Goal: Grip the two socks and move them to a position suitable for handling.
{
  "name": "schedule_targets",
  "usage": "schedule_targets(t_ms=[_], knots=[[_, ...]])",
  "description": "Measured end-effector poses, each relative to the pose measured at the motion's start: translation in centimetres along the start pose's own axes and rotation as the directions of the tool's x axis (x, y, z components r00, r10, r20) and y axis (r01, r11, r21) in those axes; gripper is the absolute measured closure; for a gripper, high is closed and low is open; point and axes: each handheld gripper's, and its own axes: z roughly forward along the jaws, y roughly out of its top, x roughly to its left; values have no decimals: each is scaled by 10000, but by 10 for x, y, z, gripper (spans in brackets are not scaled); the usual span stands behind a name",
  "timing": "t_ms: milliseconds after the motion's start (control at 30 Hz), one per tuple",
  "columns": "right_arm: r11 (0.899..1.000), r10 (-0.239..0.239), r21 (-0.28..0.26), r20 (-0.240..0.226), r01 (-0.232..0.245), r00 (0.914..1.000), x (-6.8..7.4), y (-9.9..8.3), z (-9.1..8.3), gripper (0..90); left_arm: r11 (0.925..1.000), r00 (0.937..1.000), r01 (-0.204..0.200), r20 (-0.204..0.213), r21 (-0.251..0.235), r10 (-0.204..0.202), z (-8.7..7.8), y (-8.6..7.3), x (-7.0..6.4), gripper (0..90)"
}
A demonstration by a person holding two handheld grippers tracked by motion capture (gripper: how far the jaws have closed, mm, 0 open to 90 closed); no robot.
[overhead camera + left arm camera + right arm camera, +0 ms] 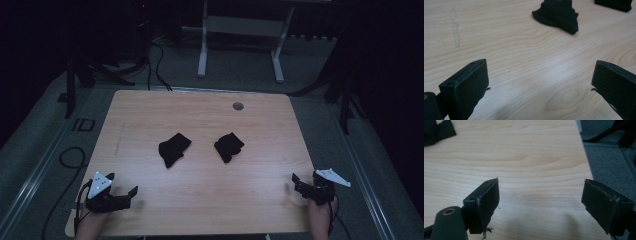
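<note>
Two crumpled black fabric pieces, possibly socks, left one and right one, lie mid-table, each ahead of the nearer empty, wide-open left gripper and right gripper.

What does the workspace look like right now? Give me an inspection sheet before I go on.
Surface: wooden table, pale, with a round grommet near the far edge and a faint scuff on its left part.
Job's things: left black sock and right black sock, bunched, lying apart mid-table, neither touched.
Clutter: nothing seen.
Grippers: left gripper at the near left corner, jaws wide apart, empty; right gripper at the near right corner, jaws wide apart, empty.
Cables: black cable looped on the floor left of the table; more cables behind it.
Surroundings: dim room, grey floor, white desk frame beyond the table.
</note>
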Motion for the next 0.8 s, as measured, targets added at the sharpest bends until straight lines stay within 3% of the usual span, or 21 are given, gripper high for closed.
schedule_targets(t_ms=[100, 200, 267, 333, 400, 533, 667, 733, 800], knots=[[9996, -225, 182, -234, 229, 9995, 2, 0, 1, 134, 10000, 10000, 50, 1, -3, -50, -2, 0, 2, 14], [9984, -304, 470, -543, 329, 9981, 3, 2, 0, 134, 9999, 9995, 157, -283, 8, -156, -4, 2, 2, 14], [9949, -730, 624, -900, 788, 9933, 7, 7, -2, 132, 9995, 9996, 255, -135, -187, -258, -5, 4, -1, 14], [9936, -845, 659, -1005, 914, 9913, 8, 8, -2, 132, 9995, 9996, 252, -112, -171, -254, -4, 5, -2, 14], [9853, -1213, 986, -1736, 1398, 9773, 19, 18, -2, 133, 9999, 9999, -133, -63, -10, 133, -2, 5, -10, 14], [9769, -1670, 933, -2290, 1924, 9590, 34, 23, 2, 132, 9999, 9988, -99, 481, -128, 105, -1, 5, -17, 14], [9641, -2122, 911, -3005, 2495, 9299, 50, 24, 9, 131, 9994, 9961, -84, 880, -340, 113, -1, 7, -21, 14], [9545, -2378, 926, -3377, 2836, 9107, 57, 26, 15, 131, 9992, 9956, -208, 907, -338, 238, 0, 7, -24, 14], [9475, -2502, 990, -3627, 3041, 8977, 63, 30, 19, 132, 9991, 9949, -262, 960, -340, 293, 1, 8, -26, 14]])
